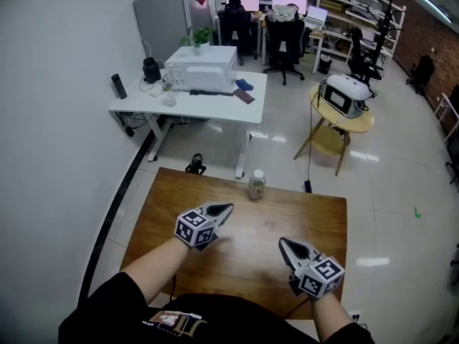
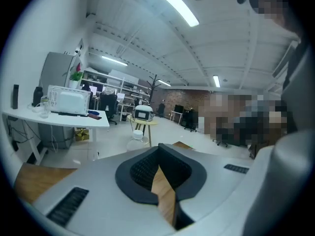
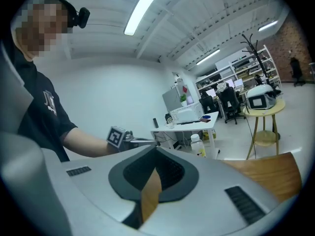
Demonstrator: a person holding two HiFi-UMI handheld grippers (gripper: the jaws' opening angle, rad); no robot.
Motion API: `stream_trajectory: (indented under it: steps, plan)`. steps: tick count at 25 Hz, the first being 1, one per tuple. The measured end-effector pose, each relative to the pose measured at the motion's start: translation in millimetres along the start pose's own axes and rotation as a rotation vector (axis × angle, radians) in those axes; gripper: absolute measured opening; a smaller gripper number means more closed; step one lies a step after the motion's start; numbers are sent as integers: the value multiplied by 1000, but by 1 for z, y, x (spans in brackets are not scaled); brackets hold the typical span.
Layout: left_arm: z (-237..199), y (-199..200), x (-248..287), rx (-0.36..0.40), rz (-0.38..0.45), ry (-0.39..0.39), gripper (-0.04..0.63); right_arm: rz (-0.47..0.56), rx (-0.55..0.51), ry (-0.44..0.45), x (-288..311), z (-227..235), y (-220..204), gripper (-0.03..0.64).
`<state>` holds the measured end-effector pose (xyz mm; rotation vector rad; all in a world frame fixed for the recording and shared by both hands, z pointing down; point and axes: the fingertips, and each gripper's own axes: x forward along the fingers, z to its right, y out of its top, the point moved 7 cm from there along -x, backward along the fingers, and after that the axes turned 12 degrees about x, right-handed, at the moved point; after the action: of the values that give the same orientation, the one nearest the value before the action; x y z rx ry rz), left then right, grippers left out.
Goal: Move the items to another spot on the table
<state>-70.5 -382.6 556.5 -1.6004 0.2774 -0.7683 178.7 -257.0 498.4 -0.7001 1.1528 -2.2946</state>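
1. The left hand-held gripper (image 1: 229, 208) hovers over the left half of the wooden surface (image 1: 319, 217). Its tips point toward the far edge.
2. In the left gripper view the jaws of that hand-held gripper (image 2: 158, 147) are pressed together at the tips. Nothing is between them, and only a sliver of the wood shows through the gap lower down.
3. The right hand-held gripper (image 1: 282, 241) hangs over the right half of the surface, nearer the person than the left one and well apart from it.
4. In the right gripper view its jaws (image 3: 156, 149) also meet at the tips and hold nothing.
5. A small clear bottle (image 1: 257, 184) with a white cap stands upright at the far edge of the surface, about midway along that edge. Neither tool touches it.
6. The bottle (image 3: 197, 145) shows beyond the right tool's jaws, and its cap (image 2: 137, 137) peeks over the left tool's body.
7. Beyond the surface stand a white desk (image 1: 208, 103) and a round yellow table (image 1: 358, 122).
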Motion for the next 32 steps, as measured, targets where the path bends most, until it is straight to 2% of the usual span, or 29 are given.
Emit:
stream_trajectory:
  steps: [2,4,8,11,13,18,22,23,24,27,32]
  plan:
    - [-7,2,34,1,-16,7,-8,-44,-17,36,0,14,3,-14]
    - [-15,-2,66,-5,-40,11,133,-63,-11,55,1,26,4,-14]
    - [-43,-25,125,14,-118,8,308,-36,20,58,15,43,8,-13]
    - [-60,-60,163,-5,-201,10,427,-16,35,26,19,53,5,-12]
    - [-69,-72,181,-13,-206,7,461,3,60,9,20,56,2,-13]
    - [-73,-80,216,65,-127,-34,469,-5,88,-17,15,65,-10,-12]
    - [-80,-76,225,110,-135,4,466,-3,105,-36,6,72,-16,-13]
    - [-81,-75,226,127,-147,12,351,-1,107,-38,4,73,-17,-12]
    - [-81,-74,226,144,-159,14,311,1,109,-40,2,74,-17,-14]
    - [-70,-70,218,170,-174,4,299,-1,104,-31,-3,74,-14,-14]
    - [-32,-51,174,158,-119,-15,296,-36,79,27,-9,58,-16,-14]
